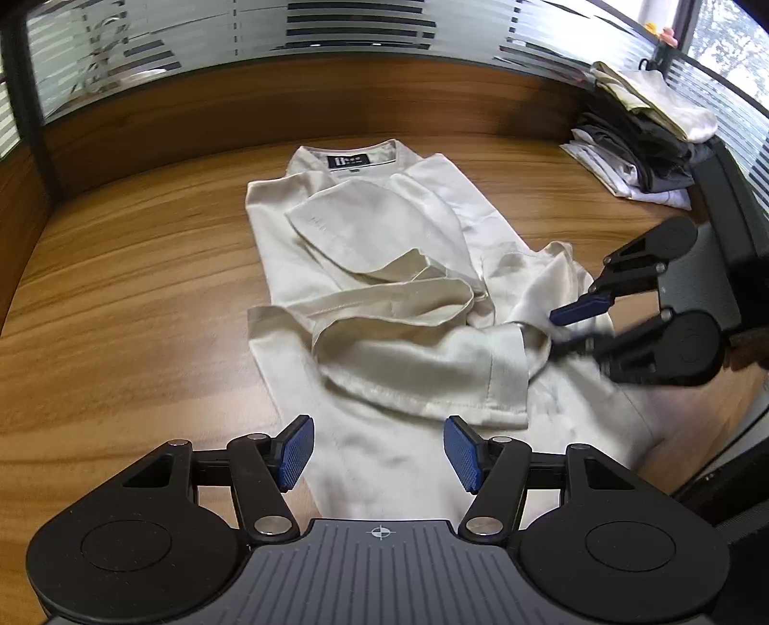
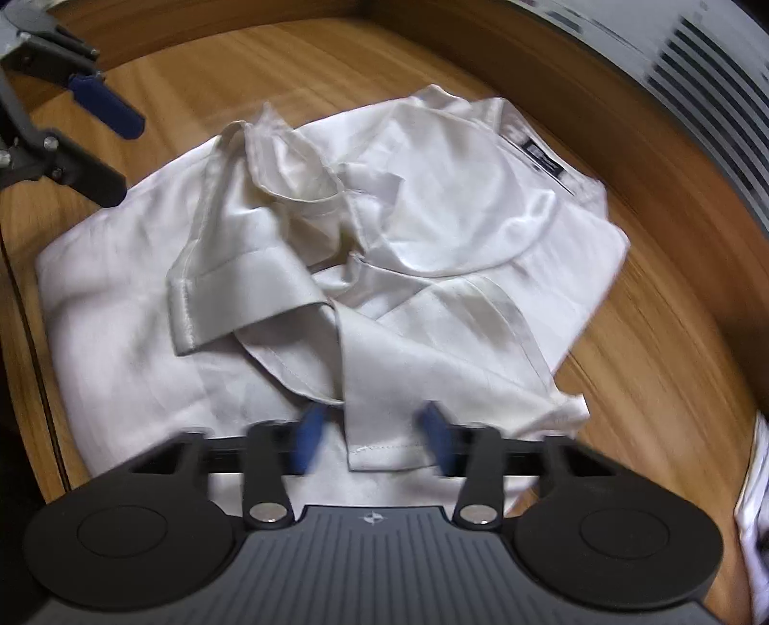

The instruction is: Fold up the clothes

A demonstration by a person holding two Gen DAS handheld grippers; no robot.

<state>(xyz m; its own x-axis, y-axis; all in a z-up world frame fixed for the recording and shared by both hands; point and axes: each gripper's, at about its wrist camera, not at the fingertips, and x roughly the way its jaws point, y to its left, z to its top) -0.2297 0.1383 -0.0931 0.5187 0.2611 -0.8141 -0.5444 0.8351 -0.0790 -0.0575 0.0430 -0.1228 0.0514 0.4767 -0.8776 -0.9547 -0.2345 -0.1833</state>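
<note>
- A wood-grain desk [image 1: 120, 288] is seen, backed by a wooden rim with a striped frosted glass partition [image 1: 192, 38] above it; daylight from a window [image 1: 721, 43] is caught in the far corner.
- The left hand-held gripper [image 1: 379, 452] is held spread wide. Nothing is pinched between its blue pads [image 1: 295, 452], and it's hovering over the near end of the shirt, angled down at it.
- The right hand-held gripper [image 2: 372, 437] is a bit smeared by blur in its own view. Its pads are seen standing apart there, with a stitched hem flap of the shirt lying in the gap. No actual pinch on the cloth can be made out.
- From the left wrist view, that right hand-held gripper [image 1: 572, 327] is seen coming in from the shirt's right side, with its fingertips right at a bunched edge of fabric.
- The cream shirt [image 1: 384, 231] is laid out flat-ish in the middle of the desk, collar at the far end and partly folded, with both sleeves thrown across the body.
- One sleeve [image 1: 418, 375] is draped loosely across the front, cuff end nearest the left hand-held gripper, pretty rumpled tbh.
- A dark label [image 1: 349, 160] is shown inside the collar.
- A pile of other clothes [image 1: 639, 144] is stacked at the far right corner of the desk, well apart from the shirt.
</note>
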